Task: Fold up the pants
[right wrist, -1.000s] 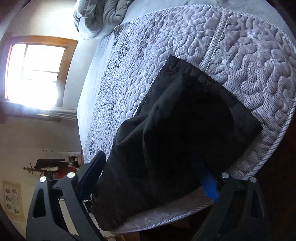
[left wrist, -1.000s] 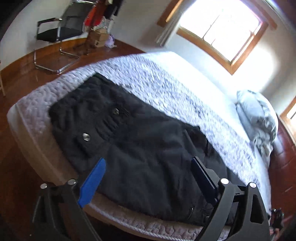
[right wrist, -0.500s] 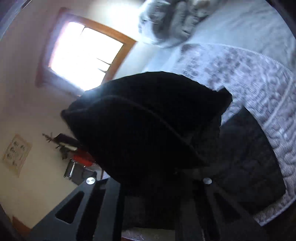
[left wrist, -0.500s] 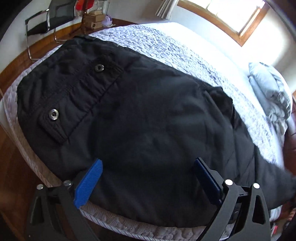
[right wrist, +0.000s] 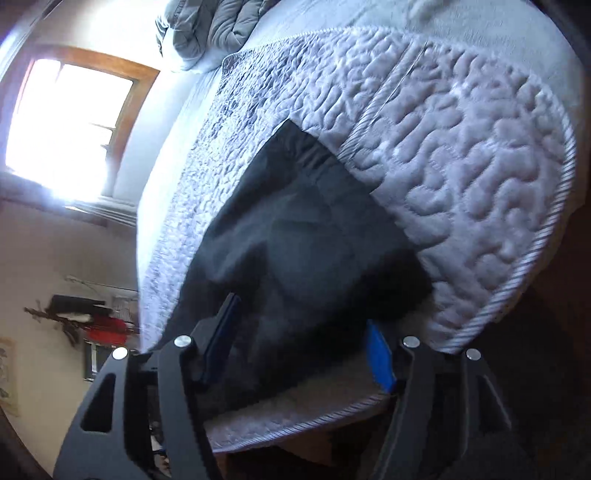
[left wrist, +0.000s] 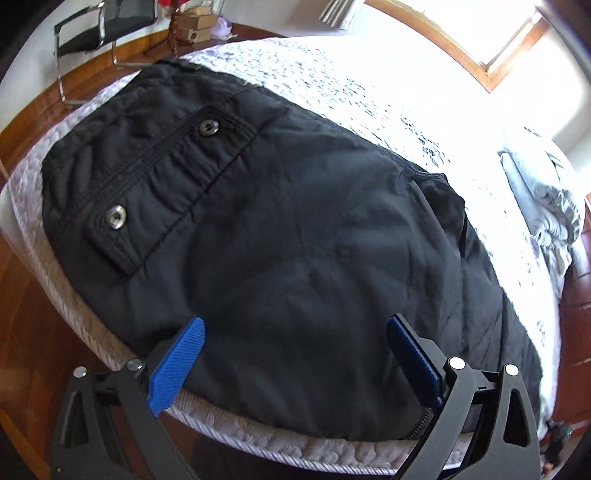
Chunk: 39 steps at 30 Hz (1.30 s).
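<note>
Black pants [left wrist: 295,229] lie spread on a quilted mattress [left wrist: 369,103], waistband with two metal snaps to the left. My left gripper [left wrist: 295,325] hovers wide open over the pants' near edge, nothing pressed between its blue pads [left wrist: 177,365]. In the right wrist view the leg end of the pants [right wrist: 314,236] lies flat on the mattress [right wrist: 461,166] near its corner. My right gripper [right wrist: 301,321] is just above that cloth. Its jaws are opening, and the fabric lies under and between them with the pads off it.
A metal-framed chair [left wrist: 96,26] and cardboard boxes [left wrist: 194,26] stand on the wood floor [left wrist: 22,314] beyond the bed. A grey duvet [left wrist: 546,192] is bunched at the bed's head under a bright window [left wrist: 480,37]. A coat stand with a red garment [right wrist: 99,328] is by the wall.
The left gripper sank closer to the pants. The right gripper closed on the leg fabric and lifted it half a second ago; now its jaws are apart and the cloth lies on the bed.
</note>
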Available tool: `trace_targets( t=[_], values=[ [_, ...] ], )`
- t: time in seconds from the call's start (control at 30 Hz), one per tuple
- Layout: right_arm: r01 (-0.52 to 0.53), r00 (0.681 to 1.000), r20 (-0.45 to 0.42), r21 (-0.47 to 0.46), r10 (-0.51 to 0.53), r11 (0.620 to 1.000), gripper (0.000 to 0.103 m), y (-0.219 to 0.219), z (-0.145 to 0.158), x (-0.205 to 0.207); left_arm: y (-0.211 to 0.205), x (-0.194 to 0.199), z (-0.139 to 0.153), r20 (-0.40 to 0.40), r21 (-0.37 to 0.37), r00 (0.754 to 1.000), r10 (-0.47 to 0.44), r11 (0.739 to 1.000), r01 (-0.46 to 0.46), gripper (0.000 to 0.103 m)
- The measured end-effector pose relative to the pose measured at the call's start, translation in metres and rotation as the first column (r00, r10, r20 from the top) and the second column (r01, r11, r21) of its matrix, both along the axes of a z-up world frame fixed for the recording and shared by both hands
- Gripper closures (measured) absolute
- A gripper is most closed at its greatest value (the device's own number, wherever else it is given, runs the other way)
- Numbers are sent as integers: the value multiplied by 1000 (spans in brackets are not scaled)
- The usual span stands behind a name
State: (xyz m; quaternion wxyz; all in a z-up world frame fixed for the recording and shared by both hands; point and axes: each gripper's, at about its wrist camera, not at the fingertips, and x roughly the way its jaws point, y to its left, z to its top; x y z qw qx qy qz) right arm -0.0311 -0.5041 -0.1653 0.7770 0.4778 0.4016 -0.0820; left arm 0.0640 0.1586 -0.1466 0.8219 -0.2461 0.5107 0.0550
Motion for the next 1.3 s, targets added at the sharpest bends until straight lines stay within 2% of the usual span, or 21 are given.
trace_targets(
  t=[0.07,0.1,0.13,0.17,0.23,0.4,0.5,0.53,0.57,0.63,0.77,0.9,0.97,1.1,1.3],
  values=[
    [-16,1000,-4,23,16,1000,38,0,-1,-7,9,-7,2,1,-33,1000,25,999,-25,4],
    [-28,999,22,55,27,998,39,2,-2,-8,11,-10,2,4,-45,999,36,998,-36,4],
    [-30,999,36,65,28,997,47,5,-7,-6,15,-13,2,7,-57,999,50,997,-50,4],
    [-27,999,37,59,25,998,64,3,-9,-6,18,-16,0,10,-65,998,60,996,-60,4],
    [-6,1000,19,24,6,1000,86,1,-11,6,22,-17,-3,7,-75,998,65,995,-64,4],
    [15,994,-105,-39,-19,999,90,-2,-24,28,21,-14,-6,-15,-51,999,47,998,-48,4],
    [10,994,-109,-54,-16,999,87,-1,-26,25,21,-14,-6,-16,-44,999,44,998,-45,4],
    [7,994,-108,-62,-14,998,82,2,-23,22,22,-15,-5,-15,-45,999,43,998,-44,4],
    [9,995,-98,-66,-16,998,70,3,-18,19,22,-16,-4,-14,-46,999,43,998,-44,4],
    [7,998,-55,-57,-10,998,57,12,-3,-1,23,-18,1,-11,-54,999,45,997,-46,4],
    [-15,1000,1,12,15,1000,38,7,1,-9,34,-32,10,11,-121,995,96,988,-94,4],
    [-37,999,-5,93,38,995,35,19,-5,-10,58,-55,8,-3,-230,980,201,953,-196,4],
    [-47,999,-18,108,50,993,35,26,-9,-8,69,-66,3,-22,-283,968,250,927,-246,4],
    [-70,995,-65,104,77,992,34,37,-16,0,79,-70,-7,-55,-313,962,268,910,-271,4],
    [-43,992,-112,123,57,991,30,43,-30,14,73,-52,-18,-66,-365,969,239,898,-246,4]
  ],
)
